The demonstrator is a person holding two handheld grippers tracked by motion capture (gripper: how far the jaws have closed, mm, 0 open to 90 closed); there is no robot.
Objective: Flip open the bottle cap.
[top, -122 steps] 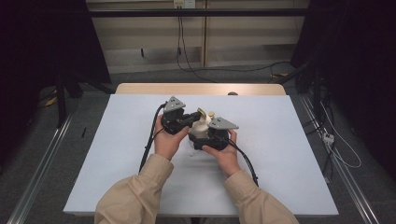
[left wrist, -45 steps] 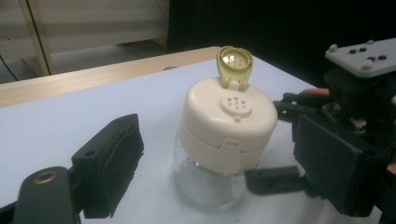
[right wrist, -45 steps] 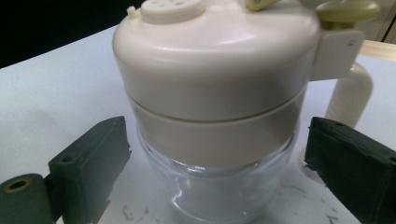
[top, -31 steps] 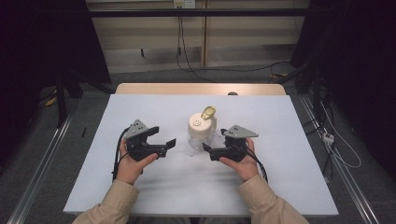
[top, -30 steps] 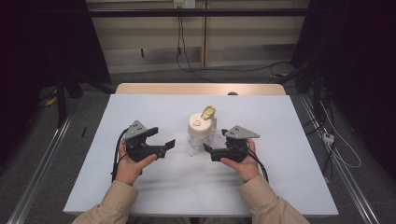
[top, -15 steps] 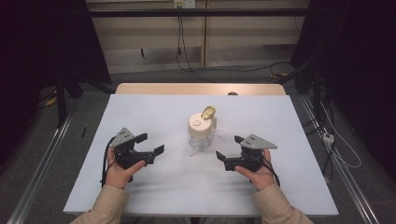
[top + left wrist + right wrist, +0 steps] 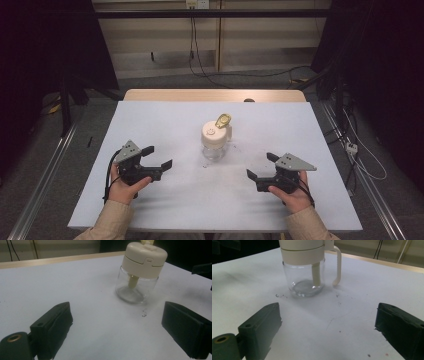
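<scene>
Two grippers held wide apart, a jar standing between them.

Nearest, the left gripper and the right gripper are held low over the white table, each with its jaws spread and nothing between them. Farther off, well apart from both, a clear glass jar with a cream lid and side handle is seen upright mid-table.

The jar has its lid top cut off by the right gripper view's edge.
</scene>
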